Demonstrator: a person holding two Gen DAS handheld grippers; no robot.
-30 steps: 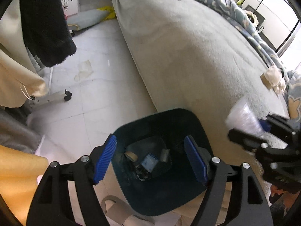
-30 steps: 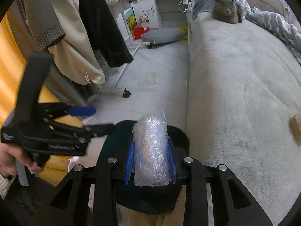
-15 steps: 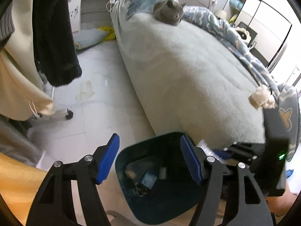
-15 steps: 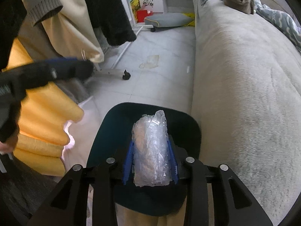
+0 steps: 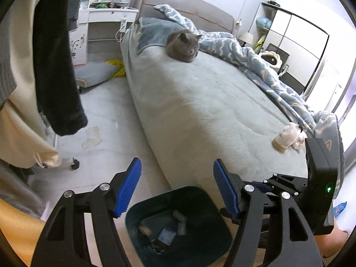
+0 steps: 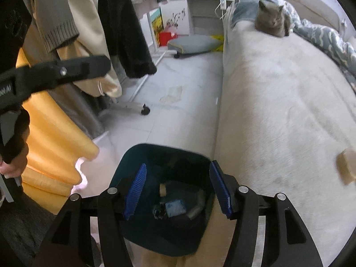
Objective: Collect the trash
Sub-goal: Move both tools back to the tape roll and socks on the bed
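Presently both grippers, left gripper point(image 5: 176, 189) and right gripper point(image 6: 178, 189), hold fingers spread, empty, at lower frame above the dark bin point(image 6: 133, 155) containing trash point(image 6: 175, 208). Beyond, upper right, a cat point(image 6: 272, 22) lies on the bed point(image 6: 278, 102).

Light: soft daylight, bright from right-hand window side | Shadows: dim inside dark teal plastic bin point(image 6: 142, 155) | Distortion: strong fisheye bending, black vignette corners | Blur: tan block on grey bed point(image 6: 346, 166) smeared; left tongs point(image 6: 66, 71) soft.
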